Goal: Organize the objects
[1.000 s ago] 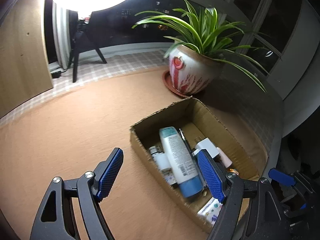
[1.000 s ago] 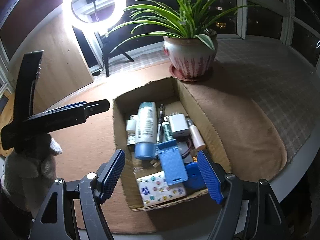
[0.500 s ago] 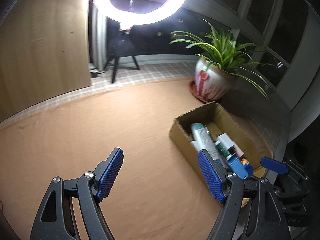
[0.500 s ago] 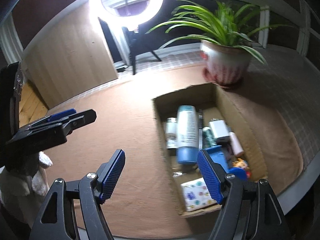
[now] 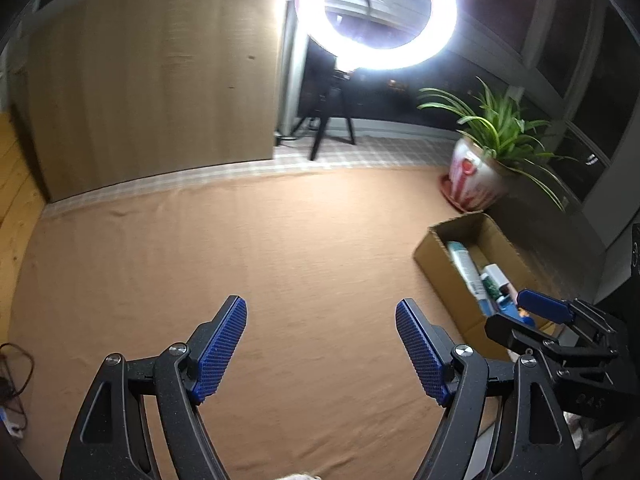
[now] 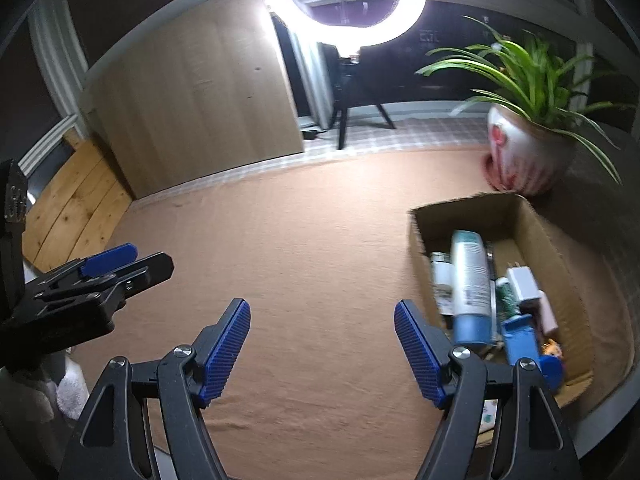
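Note:
An open cardboard box [image 6: 532, 216] stands at the right of the brown cloth. In it lie a white bottle with a blue cap [image 6: 470, 288], a white charger [image 6: 522, 282], a small white jar [image 6: 440, 276], a blue flat item [image 6: 520, 340] and other small things. The box also shows in the left wrist view [image 5: 440, 256]. My right gripper [image 6: 322, 346] is open and empty, to the left of the box. My left gripper [image 5: 322, 346] is open and empty over bare cloth, further left of the box.
A potted spider plant [image 6: 528, 152] stands behind the box. A ring light on a tripod [image 6: 344, 0] and a wooden panel [image 6: 192, 108] stand at the back. A wooden floor [image 6: 76, 208] lies beyond the cloth's left edge. A cable [image 5: 16, 376] lies at far left.
Both grippers have pulled back and swung left, away from the box. The box now sits small at the right of both views. Both stay open and empty.

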Available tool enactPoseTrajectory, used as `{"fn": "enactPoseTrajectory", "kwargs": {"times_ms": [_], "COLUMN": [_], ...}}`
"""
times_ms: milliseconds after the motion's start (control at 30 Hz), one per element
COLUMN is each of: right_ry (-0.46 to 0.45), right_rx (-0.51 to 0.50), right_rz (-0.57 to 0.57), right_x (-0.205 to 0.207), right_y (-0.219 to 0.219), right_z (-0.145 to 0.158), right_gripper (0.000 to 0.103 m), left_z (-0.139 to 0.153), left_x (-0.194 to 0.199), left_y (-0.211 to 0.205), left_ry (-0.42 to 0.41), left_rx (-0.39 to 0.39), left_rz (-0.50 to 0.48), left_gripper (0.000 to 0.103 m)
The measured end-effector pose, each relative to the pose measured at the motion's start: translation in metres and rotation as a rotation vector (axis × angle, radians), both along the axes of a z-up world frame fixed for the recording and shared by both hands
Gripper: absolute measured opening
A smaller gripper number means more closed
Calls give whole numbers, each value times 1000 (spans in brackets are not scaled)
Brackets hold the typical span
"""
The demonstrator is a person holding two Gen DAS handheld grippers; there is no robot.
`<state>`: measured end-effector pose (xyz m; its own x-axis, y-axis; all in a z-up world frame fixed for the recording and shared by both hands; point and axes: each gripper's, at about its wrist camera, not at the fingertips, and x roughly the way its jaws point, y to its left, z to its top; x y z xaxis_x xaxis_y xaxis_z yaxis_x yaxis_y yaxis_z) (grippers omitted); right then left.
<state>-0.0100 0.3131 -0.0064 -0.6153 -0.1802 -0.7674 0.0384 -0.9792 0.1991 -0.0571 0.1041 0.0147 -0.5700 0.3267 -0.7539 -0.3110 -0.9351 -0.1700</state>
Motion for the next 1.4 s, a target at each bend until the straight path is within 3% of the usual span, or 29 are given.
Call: {"fn": "enactPoseTrajectory", "kwargs": {"times_ms": [333,700,1400], "right_ry": [11,19,10], "right_rx": [45,101,115], "right_rz": [73,108,104], "right_x": [-4,-2,-2], "right_y": [-57,-90,-106], "right_z": [-3,-9,-16], "right_gripper": [71,74,75], "left_z": [-1,-15,-25], "left_x": [19,34,37], "left_y": [-58,-106,-130], "left_ry": [4,-30,-44], "left_rx": [-34,-41,-56], "left_rz": [96,180,230], "left_gripper": [85,85,85]}}
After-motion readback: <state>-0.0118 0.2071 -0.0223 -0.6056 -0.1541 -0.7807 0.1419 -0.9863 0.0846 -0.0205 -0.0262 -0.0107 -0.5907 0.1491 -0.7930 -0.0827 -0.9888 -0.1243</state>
